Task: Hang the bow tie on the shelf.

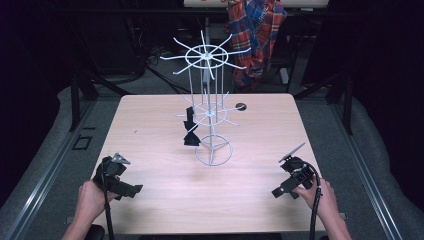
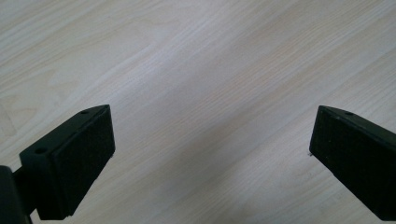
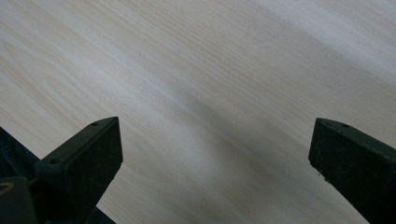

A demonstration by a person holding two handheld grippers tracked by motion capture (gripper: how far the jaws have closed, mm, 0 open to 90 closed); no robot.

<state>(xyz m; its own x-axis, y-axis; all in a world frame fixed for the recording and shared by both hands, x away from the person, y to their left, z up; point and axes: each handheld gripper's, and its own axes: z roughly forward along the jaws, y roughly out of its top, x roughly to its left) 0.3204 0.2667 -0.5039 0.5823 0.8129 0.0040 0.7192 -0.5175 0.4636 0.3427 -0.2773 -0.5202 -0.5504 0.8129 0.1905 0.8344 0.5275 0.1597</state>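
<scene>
A white wire display rack (image 1: 208, 107) with two tiers of radial hooks stands on a ring base at the middle of the wooden table (image 1: 150, 200). A black item (image 1: 190, 128) hangs from a lower hook on the rack's left side. My left gripper (image 1: 131, 190) rests near the table's front left, held by a hand. Its jaws stand wide apart over bare wood, and so the left gripper (image 2: 210, 140) is open. My right gripper (image 1: 278, 192) sits at the front right in the other hand. In its own view the right gripper (image 3: 215, 149) is also open, with nothing between the fingers.
A small dark hole (image 1: 241, 106) marks the table's back right. A plaid cloth (image 1: 256, 30) hangs behind the table. Dark stands and cables surround the table on a grey floor.
</scene>
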